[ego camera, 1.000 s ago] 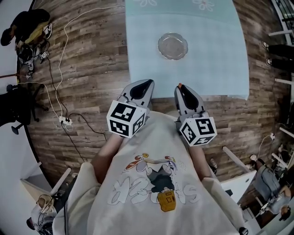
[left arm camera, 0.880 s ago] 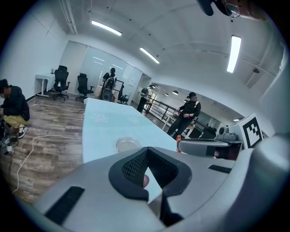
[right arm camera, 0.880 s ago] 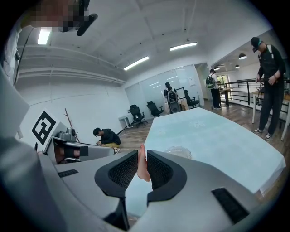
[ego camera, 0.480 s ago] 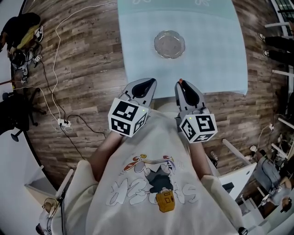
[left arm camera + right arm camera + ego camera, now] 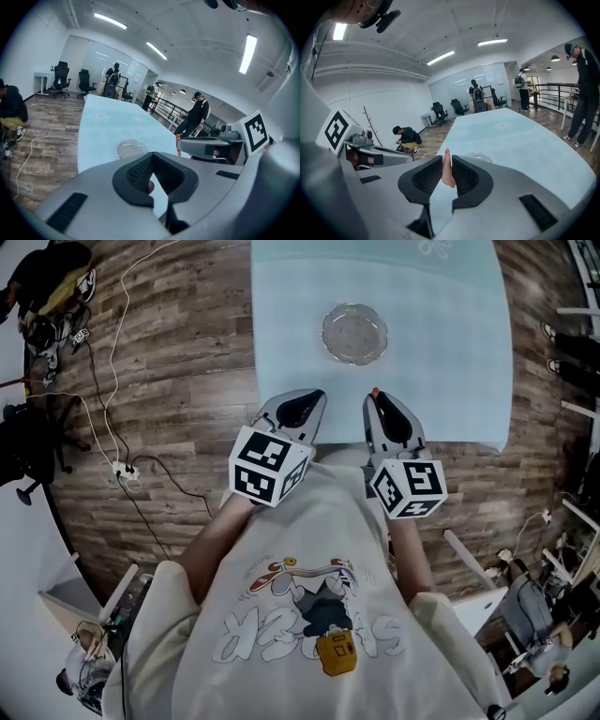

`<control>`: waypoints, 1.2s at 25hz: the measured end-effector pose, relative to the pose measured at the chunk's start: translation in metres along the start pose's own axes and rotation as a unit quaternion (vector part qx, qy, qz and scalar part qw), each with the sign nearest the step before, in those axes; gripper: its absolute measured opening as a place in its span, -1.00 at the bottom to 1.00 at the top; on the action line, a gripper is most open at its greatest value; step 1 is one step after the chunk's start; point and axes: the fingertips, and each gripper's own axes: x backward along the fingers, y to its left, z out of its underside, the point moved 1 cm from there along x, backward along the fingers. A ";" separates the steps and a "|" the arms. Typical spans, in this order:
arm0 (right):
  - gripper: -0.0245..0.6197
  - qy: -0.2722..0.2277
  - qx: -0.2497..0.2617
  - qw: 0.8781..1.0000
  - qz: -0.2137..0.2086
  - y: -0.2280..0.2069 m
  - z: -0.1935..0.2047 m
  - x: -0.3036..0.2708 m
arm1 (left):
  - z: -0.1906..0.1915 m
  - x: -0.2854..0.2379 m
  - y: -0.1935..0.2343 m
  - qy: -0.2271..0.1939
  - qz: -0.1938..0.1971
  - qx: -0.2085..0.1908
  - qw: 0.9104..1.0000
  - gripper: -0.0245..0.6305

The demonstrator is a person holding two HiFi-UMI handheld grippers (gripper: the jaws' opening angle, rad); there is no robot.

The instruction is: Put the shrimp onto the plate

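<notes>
Since the right gripper point(image 5: 446, 171) has its jaws pressed onto the shrimp point(image 5: 447, 178), the step in hand looks like the carry to the plate point(image 5: 354, 334). It would go best with the squeeze held steady and the gripper brought forward over the near edge of the table point(image 5: 441, 362), which is covered by a pale blue cloth. The jaws should part only once the shrimp hangs low above the middle of the dish, so it does not bounce off the glass. The plate is clear glass with a scalloped rim. It is empty and stands well ahead of both grippers, which hover close to the person's chest at the table edge. The shrimp is a slim, pale pink piece standing upright between the ribbed pads, and its reddish end pokes out past the jaw tips in the head view. The left gripper point(image 5: 151, 182) has its jaws nearly together on a small pink piece point(image 5: 150, 187). This may be another shrimp, though too little of it shows to say.
</notes>
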 end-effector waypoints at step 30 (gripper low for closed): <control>-0.68 0.103 -0.003 0.994 -0.047 -0.085 0.036 -0.144 | 0.031 -0.108 0.063 0.087 -0.056 0.070 0.992 -0.90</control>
